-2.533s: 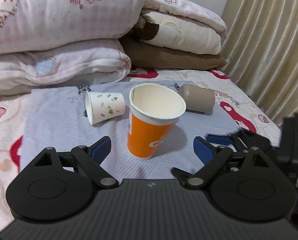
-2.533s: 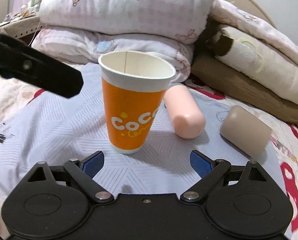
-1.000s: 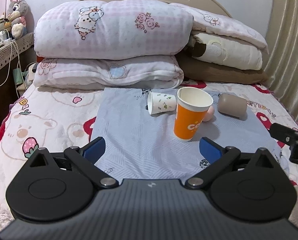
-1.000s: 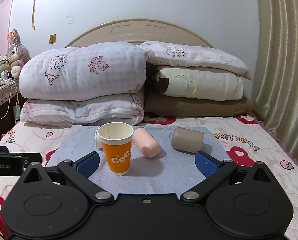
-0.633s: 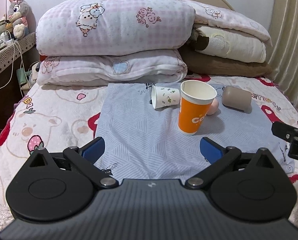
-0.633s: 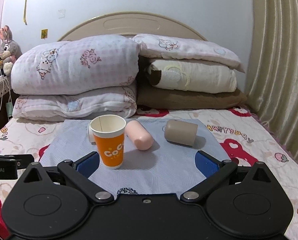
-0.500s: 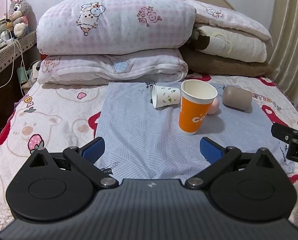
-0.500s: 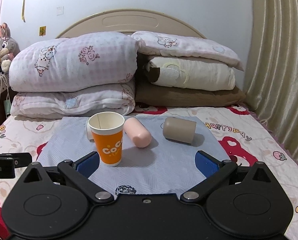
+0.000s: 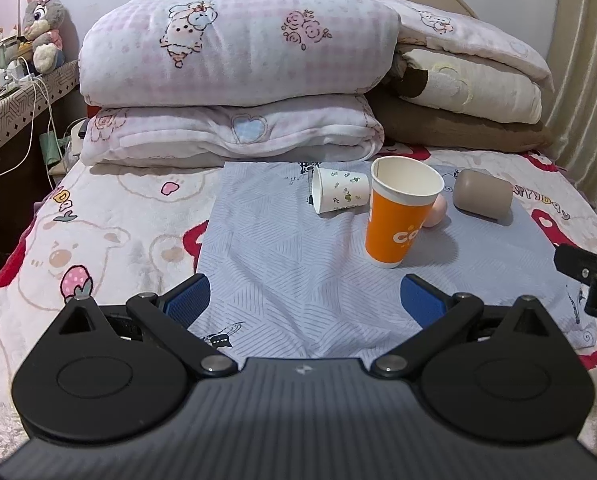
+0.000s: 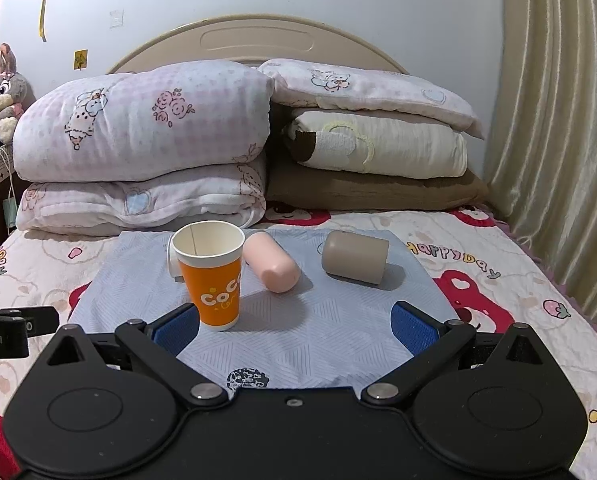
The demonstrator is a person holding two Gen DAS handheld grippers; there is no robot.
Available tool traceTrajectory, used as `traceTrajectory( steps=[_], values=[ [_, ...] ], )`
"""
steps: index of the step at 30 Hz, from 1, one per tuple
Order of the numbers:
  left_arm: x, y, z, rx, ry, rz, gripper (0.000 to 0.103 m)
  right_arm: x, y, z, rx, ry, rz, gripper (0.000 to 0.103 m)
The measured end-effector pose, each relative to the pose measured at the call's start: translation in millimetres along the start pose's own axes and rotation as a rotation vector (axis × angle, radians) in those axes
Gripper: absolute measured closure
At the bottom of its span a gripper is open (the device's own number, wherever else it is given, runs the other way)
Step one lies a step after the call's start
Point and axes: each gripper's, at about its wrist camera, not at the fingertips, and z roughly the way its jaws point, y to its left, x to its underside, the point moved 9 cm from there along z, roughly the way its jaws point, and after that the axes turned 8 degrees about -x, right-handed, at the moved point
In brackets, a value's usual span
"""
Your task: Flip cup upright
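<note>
An orange paper cup (image 9: 398,216) stands upright on a grey cloth (image 9: 282,264) on the bed; it also shows in the right wrist view (image 10: 212,276). A small white patterned cup (image 9: 338,194) lies on its side behind it. A pink cup (image 10: 272,266) and a taupe cup (image 10: 356,256) lie on their sides to its right. My left gripper (image 9: 304,300) is open and empty, well short of the cups. My right gripper (image 10: 294,326) is open and empty, near the cloth's front edge.
Stacked pillows and folded quilts (image 10: 146,152) fill the head of the bed behind the cups. A curtain (image 10: 558,120) hangs at the right. A side table with cables and a plush rabbit (image 9: 38,20) stands at the left.
Both grippers have pulled back from the upright orange cup, which now stands farther off. Both stay open. The cups have not moved.
</note>
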Motion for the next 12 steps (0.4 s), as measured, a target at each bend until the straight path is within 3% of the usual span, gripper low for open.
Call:
traceTrajectory(
  steps=[12],
  values=[
    [-4.0, 4.1, 2.5, -0.020, -0.001, -0.004, 0.000, 0.2, -2.0, 0.4, 0.003, 0.002, -0.004, 0.000]
  ],
)
